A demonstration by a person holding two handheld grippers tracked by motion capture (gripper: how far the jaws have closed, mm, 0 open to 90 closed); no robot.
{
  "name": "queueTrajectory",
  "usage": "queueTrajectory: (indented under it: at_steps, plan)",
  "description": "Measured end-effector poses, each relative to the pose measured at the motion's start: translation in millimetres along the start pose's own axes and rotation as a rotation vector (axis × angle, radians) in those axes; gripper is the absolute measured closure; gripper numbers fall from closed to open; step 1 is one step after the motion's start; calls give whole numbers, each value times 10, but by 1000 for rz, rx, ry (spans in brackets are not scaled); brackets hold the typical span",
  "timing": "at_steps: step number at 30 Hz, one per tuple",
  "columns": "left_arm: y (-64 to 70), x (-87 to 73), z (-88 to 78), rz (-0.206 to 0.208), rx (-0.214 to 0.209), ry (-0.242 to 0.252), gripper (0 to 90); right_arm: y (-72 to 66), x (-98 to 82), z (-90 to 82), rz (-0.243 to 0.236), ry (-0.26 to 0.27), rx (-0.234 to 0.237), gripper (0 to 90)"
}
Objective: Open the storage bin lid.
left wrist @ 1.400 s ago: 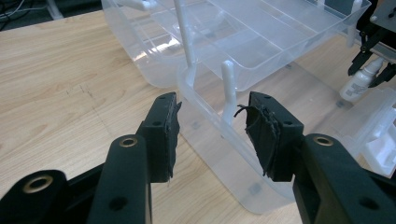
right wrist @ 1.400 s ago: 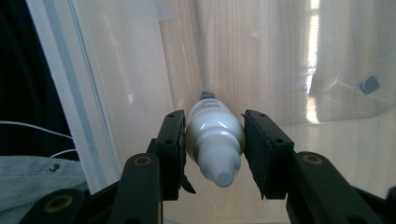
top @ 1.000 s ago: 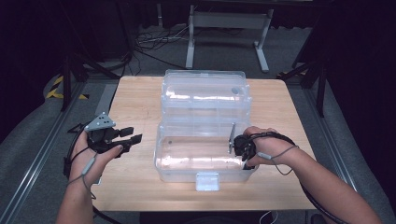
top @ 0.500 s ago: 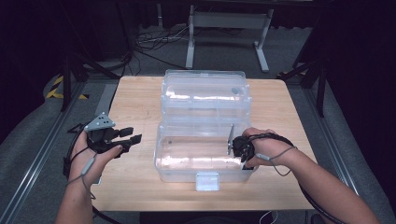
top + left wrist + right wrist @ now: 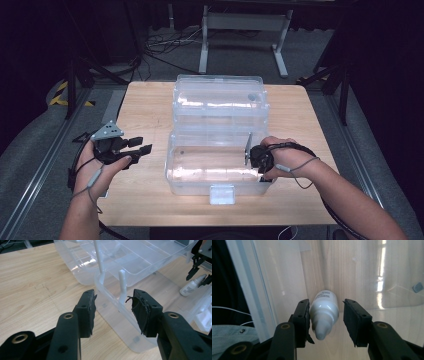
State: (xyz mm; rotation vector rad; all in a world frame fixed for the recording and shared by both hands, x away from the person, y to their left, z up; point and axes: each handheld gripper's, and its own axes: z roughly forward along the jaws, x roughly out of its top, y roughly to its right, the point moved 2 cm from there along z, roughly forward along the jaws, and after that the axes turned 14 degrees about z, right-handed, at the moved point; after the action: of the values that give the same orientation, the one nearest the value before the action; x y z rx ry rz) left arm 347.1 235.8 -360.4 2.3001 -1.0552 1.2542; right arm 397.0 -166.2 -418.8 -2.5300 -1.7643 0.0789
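Note:
A clear plastic storage box point(image 5: 220, 172) stands on the wooden table with its lid point(image 5: 220, 100) swung back. My left gripper point(image 5: 144, 144) hovers open just left of the box; in the left gripper view its jaws point(image 5: 113, 296) straddle the near corner of the box wall point(image 5: 112, 315) without touching it. My right gripper point(image 5: 256, 161) reaches down into the right end of the box. A small white dropper bottle point(image 5: 324, 312) lies on the box floor between its jaws point(image 5: 326, 301). These jaws have just been opening, and a gap shows on the bottle's right side. The bottle point(image 5: 191, 286) also appears under that gripper point(image 5: 200, 277).
The box takes up the middle of the table point(image 5: 145, 100), latch tab point(image 5: 222, 194) toward the front edge. Bare wood lies left and right of it. Cables and a metal stand point(image 5: 240, 30) are on the floor behind the table.

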Motion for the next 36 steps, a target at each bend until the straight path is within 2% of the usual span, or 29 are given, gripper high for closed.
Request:
queueTrajectory:
  at_steps: [3,10,12,14,15,20,22,24,27,28,32,36]
  plan:
    - [-7,-1,1,-1,2,0,528,-14,-8,-71,3,26,-1,562]
    - [-35,27,20,1,2,12,523,-75,-38,-317,15,125,2,560]
    - [-37,33,23,5,1,14,522,-78,-43,-351,12,133,-3,562]
    - [-29,55,50,2,-5,22,523,-102,-69,-448,18,177,-8,565]
    - [-29,55,50,2,-5,22,522,-102,-69,-448,18,177,-8,565]
    - [-20,94,116,27,-23,23,515,-209,-101,-564,13,254,10,575]
    - [-13,111,138,28,-32,28,514,-245,-100,-568,9,262,9,577]
    - [-15,129,153,46,-44,35,521,-269,-92,-559,-2,268,6,580]
    - [-13,149,169,56,-60,46,522,-309,-81,-536,1,277,22,581]
    - [-14,171,197,67,-73,57,516,-341,-65,-477,-15,278,29,585]
    - [-16,200,237,74,-80,67,503,-375,-46,-381,-12,273,40,604]
    - [-24,240,271,82,-68,86,480,-370,-16,-235,-20,258,57,636]
